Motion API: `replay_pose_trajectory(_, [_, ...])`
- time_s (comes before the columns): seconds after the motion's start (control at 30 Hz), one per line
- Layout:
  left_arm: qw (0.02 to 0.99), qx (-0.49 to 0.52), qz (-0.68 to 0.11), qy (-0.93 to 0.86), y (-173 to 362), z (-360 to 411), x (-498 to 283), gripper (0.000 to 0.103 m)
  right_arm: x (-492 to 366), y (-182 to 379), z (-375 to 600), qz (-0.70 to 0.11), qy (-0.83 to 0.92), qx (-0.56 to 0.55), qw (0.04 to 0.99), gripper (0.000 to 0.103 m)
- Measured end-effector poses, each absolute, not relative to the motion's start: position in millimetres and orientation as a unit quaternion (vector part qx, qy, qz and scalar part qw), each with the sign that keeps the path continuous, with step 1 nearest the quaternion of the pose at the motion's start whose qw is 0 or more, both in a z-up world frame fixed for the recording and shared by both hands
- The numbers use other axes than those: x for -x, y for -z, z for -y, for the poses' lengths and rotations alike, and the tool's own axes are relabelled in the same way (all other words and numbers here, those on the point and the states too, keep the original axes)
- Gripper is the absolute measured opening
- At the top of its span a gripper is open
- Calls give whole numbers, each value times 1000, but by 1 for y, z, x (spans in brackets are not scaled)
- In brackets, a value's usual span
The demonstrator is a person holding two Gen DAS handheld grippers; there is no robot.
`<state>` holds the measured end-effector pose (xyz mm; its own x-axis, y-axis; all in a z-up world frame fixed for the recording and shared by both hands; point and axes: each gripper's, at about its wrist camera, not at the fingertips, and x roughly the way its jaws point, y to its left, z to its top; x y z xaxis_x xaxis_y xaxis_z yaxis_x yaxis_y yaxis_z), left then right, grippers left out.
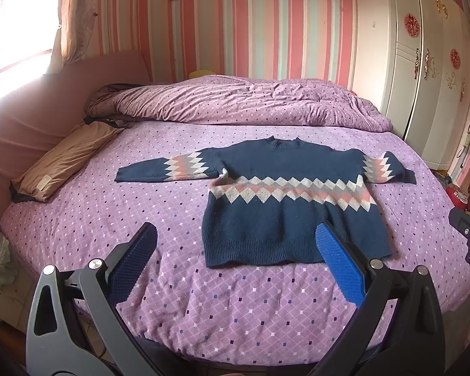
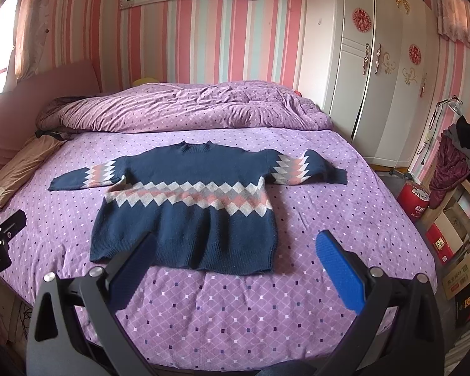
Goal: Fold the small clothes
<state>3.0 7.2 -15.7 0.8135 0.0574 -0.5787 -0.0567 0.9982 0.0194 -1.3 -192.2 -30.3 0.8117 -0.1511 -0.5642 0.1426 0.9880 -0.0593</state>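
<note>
The sweater (image 1: pixel 285 200) lies flat and face up on the bed (image 1: pixel 235 307), collar toward the far quilt (image 1: pixel 235 100), hem toward the near edge. Both sleeves extend sideways, so the long axis of the spread garment runs left to right across the bed.

Left tongs (image 1: pixel 235 244): jaws wide apart, nothing held, raised above the bedspread at the near edge. The hem sits just ahead; the garment body lies ahead and slightly right of centre, and the outstretched left sleeve lies ahead and to the left.

Right tongs (image 2: pixel 235 247): jaws wide apart, nothing held. The garment body lies ahead and left of centre; the right sleeve lies ahead and to the right.

Judgement: no fold has been made. Each sleeve is nearer its own-side tongs, so a sleeve-inward fold suits one tongs per side. The hem corners are the closest grasp points for both. The knit appears thick and should hold a fold.
</note>
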Motion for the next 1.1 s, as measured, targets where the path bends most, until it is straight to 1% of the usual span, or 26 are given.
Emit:
replay_pose_trajectory(0.6, [949, -1, -311, -46, 27, -21, -14, 100, -7, 31, 192, -297, 73, 11, 952, 102])
replay_pose_trajectory(0.83, [948, 8, -309, -74, 38, -53, -42, 100, -22, 38, 186, -303, 73, 23, 950, 102])
replay_pose_trajectory(1.1, [951, -10, -271, -145, 64, -117, -102, 100, -58, 55, 168, -315, 70, 44, 946, 102])
